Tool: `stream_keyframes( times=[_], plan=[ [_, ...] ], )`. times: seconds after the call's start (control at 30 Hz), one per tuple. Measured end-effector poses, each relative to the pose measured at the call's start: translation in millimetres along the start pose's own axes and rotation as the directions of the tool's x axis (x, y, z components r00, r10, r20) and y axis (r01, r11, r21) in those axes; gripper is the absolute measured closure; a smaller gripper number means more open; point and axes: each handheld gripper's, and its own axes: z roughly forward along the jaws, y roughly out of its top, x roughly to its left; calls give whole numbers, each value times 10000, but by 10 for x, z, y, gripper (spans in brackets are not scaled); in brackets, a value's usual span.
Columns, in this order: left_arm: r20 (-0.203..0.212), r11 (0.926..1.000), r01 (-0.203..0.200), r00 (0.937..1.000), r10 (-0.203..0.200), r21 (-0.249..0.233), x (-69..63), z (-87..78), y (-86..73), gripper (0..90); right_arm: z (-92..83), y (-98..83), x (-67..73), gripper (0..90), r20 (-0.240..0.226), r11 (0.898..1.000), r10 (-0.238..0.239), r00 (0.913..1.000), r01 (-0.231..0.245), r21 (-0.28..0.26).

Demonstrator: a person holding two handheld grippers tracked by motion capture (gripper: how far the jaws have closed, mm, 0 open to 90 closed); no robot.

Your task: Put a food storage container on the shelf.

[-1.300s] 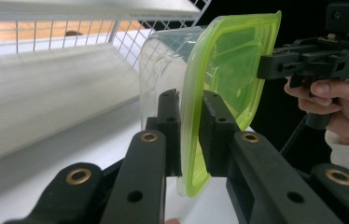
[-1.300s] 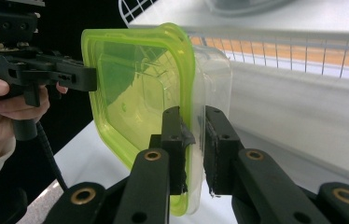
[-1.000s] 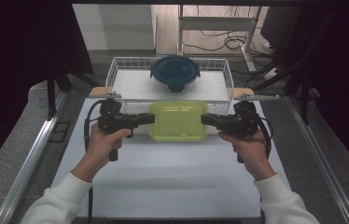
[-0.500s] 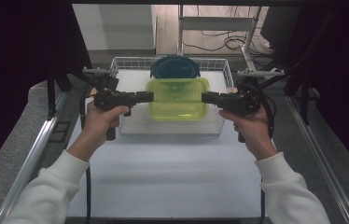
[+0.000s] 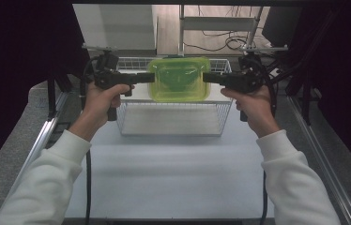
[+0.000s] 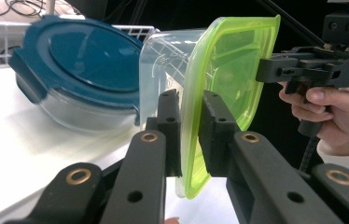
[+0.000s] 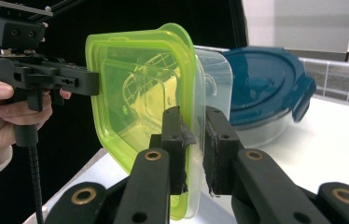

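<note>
over the white bench [image 5: 173, 168] and wire basket [image 5: 173, 123], the clear rectangular plastic container with a lime-green lid [image 5: 179, 79] hangs clamped by its rim edges between left gripper [image 5: 150, 78] and right gripper [image 5: 206, 78]; uneven pull could slip it onto the blue-lidded round glass container [image 6: 79, 70].

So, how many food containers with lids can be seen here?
2. The green-lidded container is held above the wire basket between both grippers. The blue-lidded container sits beyond it on the white surface. Others may be hidden behind.
</note>
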Motion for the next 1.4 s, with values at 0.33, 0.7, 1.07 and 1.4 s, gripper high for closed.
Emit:
stream_keyframes(
  times=[0.33,0.7,1.07,1.4],
  plan=[
    [-187,10000,91,9998,-90,35,81,63,255,806,94,234,-141,787,-54,9998,202,9998,-202,-21],
    [-299,9990,400,9988,-394,177,220,145,467,807,209,383,-305,787,-133,9972,744,9971,-744,26],
    [-416,9855,1638,9859,-1620,449,524,328,501,807,496,430,-591,784,30,9705,2276,9738,-2271,813],
    [-527,9741,2247,9733,-2232,250,672,440,546,780,627,459,-768,763,-51,9453,3209,9471,-3199,638]
  ],
)
